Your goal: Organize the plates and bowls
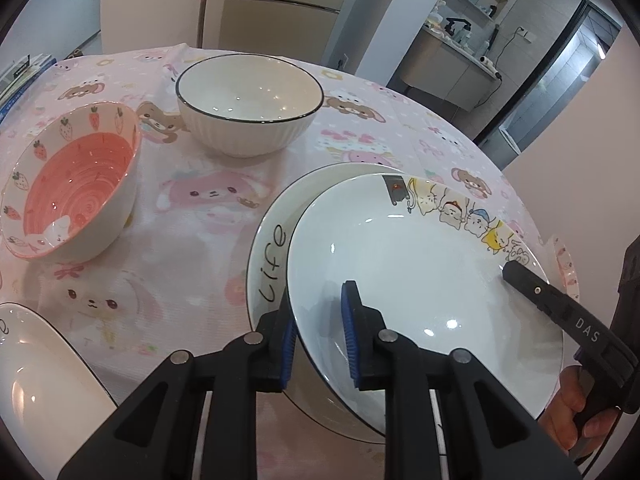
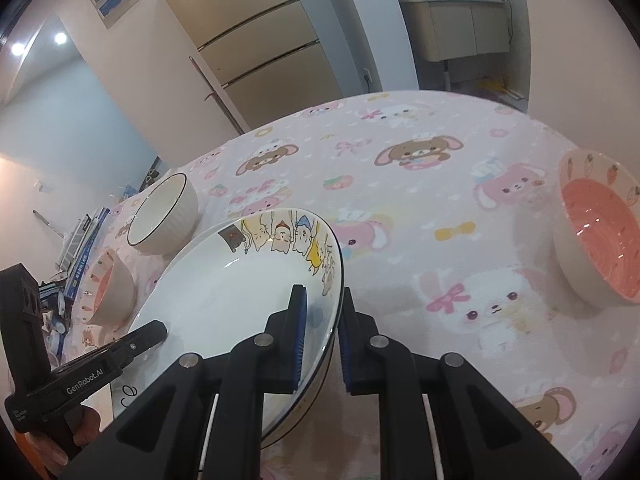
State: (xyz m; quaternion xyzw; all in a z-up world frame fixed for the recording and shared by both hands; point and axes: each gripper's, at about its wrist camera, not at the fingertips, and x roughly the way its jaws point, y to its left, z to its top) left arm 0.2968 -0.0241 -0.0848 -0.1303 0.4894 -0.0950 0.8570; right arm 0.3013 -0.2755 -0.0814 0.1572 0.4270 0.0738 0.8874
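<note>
A white plate with cartoon cats on its rim point(image 1: 420, 264) sits over a white "life" plate point(image 1: 272, 240). My left gripper point(image 1: 320, 332) straddles the cat plate's near-left rim, one blue pad inside and one outside. My right gripper point(image 2: 322, 340) straddles the opposite rim of the same plate point(image 2: 240, 288); its finger also shows in the left wrist view point(image 1: 536, 292). A pink strawberry bowl point(image 1: 76, 184) and a white ribbed bowl point(image 1: 248, 104) stand on the table to the left and behind.
A second pink bowl point(image 2: 596, 228) stands at the right of the pink cartoon tablecloth point(image 2: 420, 184). Another white plate's edge point(image 1: 44, 368) lies at the near left. Books point(image 1: 20, 76) lie at the table's far left. Cabinets stand behind.
</note>
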